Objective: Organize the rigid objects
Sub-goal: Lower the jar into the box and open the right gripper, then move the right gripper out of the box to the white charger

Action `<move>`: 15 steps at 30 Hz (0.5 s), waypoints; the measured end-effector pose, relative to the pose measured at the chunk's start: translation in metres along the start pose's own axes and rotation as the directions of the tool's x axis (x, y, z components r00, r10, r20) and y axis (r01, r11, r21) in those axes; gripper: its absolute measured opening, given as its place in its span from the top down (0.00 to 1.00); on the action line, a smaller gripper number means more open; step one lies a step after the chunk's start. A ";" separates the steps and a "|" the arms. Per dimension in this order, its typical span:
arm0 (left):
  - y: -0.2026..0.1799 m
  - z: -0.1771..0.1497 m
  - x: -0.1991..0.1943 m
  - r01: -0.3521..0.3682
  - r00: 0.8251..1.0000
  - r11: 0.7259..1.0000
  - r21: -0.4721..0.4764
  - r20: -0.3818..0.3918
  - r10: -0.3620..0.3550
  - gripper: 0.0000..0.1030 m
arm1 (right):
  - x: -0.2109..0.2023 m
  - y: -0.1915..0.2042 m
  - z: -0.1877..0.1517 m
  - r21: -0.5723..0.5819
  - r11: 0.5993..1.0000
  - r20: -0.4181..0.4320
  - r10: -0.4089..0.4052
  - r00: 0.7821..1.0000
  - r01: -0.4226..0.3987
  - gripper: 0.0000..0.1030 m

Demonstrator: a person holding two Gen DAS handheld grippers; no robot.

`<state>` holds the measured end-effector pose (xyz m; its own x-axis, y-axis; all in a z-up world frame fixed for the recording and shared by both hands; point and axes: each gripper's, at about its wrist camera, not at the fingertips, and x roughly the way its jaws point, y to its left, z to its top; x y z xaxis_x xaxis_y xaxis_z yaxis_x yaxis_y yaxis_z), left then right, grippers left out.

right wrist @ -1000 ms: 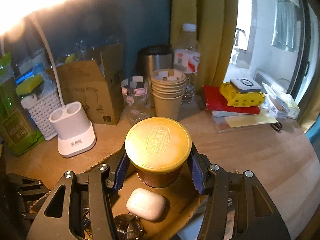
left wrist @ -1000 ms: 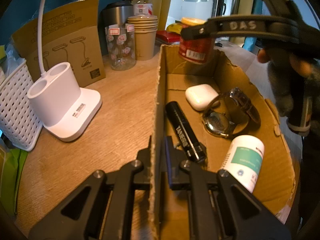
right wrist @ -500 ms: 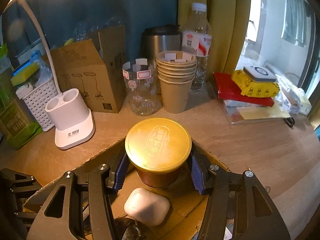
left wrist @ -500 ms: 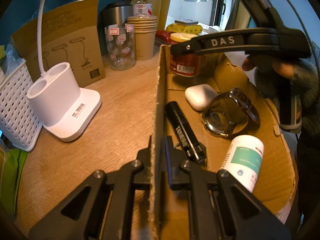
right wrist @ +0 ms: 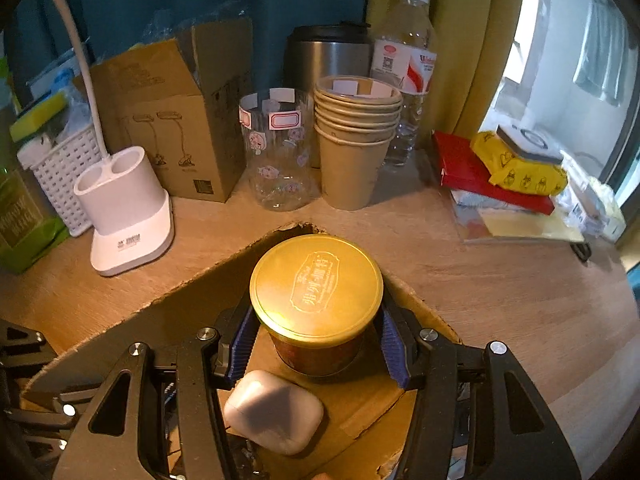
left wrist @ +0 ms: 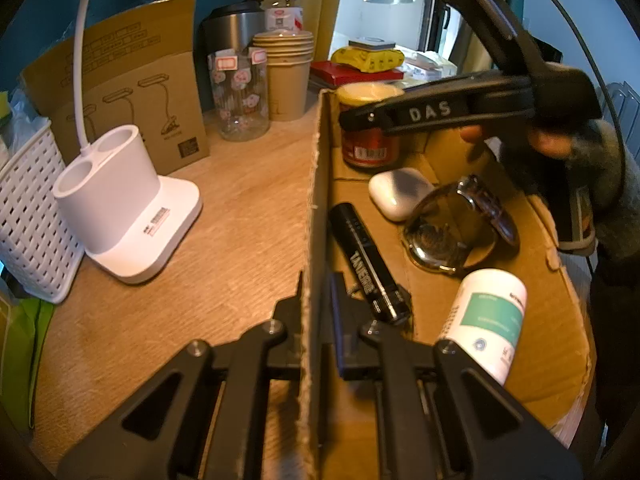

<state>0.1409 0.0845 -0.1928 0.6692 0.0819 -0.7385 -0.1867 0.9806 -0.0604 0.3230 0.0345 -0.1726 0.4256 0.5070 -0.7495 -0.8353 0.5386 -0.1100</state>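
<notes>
A cardboard box lies on the wooden desk. My left gripper is shut on its left wall, near the front. My right gripper is shut on a red jar with a gold lid, its blue pads against the jar's sides. In the left wrist view the jar sits low in the box's far corner, under a finger of the right gripper. Also in the box are a white earbud case, a wristwatch, a black tube and a white bottle with a green label.
Left of the box stand a white lamp base, a white basket and a brown carton. Behind it are a glass jar, stacked paper cups, a steel tumbler, a water bottle and a red book under a yellow pack.
My right gripper has come down with the jar, from above the box's rim into its far corner. The left gripper and the box have stayed put.
</notes>
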 end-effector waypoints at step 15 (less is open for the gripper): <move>-0.001 0.000 0.001 -0.002 1.000 1.000 0.001 0.000 0.002 0.90 | -0.009 0.010 -0.005 -0.064 0.998 0.078 -0.011 0.997 0.016 0.27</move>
<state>0.1416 0.0835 -0.1932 0.6691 0.0841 -0.7384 -0.1871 0.9806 -0.0578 0.3092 0.0320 -0.1700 0.4607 0.5520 -0.6950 -0.8489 0.5026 -0.1636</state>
